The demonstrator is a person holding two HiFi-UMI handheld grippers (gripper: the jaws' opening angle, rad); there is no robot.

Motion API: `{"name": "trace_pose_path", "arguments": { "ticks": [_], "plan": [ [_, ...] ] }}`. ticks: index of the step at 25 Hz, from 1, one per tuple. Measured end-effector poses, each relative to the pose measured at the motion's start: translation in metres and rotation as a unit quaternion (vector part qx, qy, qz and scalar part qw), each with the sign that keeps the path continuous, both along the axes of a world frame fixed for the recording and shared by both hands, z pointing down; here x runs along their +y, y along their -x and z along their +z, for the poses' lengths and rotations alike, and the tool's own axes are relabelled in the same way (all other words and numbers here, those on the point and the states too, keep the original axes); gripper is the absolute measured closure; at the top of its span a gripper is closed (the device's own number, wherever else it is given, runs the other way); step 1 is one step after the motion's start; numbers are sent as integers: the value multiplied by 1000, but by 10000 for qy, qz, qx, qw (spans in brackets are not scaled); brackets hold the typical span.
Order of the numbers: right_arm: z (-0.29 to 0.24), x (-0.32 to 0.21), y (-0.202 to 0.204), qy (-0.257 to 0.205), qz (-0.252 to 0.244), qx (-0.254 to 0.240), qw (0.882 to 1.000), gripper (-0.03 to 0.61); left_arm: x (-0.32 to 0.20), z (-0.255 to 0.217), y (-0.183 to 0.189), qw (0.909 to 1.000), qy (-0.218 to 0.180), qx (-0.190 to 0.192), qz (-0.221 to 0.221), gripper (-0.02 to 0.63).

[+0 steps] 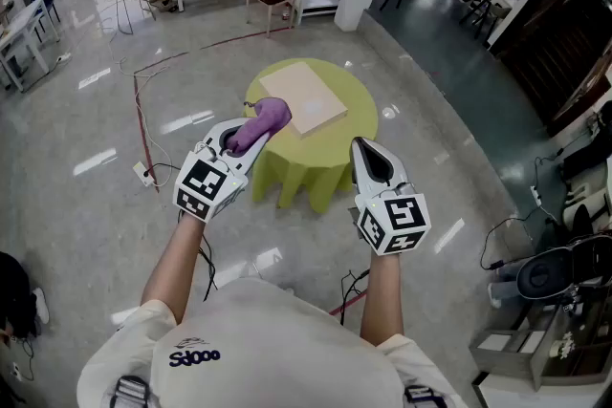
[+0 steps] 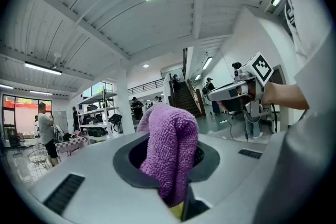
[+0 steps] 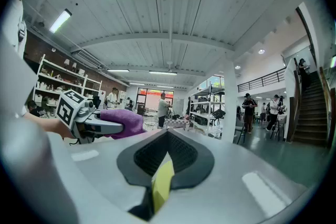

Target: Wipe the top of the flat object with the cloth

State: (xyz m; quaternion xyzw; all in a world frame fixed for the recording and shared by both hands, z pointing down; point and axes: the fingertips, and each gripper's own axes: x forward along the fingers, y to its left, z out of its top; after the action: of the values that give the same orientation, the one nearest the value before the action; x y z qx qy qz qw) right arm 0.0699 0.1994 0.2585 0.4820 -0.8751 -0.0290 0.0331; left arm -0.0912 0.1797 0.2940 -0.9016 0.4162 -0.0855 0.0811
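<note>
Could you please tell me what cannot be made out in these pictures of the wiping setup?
- Any dirt on the flat object: too small in the head view, and both gripper views look out at the room instead.
- The left gripper's pads: covered by the purple cloth in its own view.
- The table legs: hidden by its yellow-green drape in the head view.
- Whether the cloth touches the table: the head view looks steeply down, so height is unreadable.

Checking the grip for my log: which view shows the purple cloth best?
Left gripper view: the purple cloth sits close-up, pinched between the jaws. The head view shows it small; the right gripper view, only a distant glimpse.
</note>
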Motion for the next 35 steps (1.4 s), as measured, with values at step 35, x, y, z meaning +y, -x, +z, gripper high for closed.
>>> {"name": "trace_pose_path", "arguments": {
  "ticks": [35],
  "plan": [
    [14,1,-51,234,-769,162,9966,569,12,6,-54,9988,94,22,-478,548]
  ]
}}
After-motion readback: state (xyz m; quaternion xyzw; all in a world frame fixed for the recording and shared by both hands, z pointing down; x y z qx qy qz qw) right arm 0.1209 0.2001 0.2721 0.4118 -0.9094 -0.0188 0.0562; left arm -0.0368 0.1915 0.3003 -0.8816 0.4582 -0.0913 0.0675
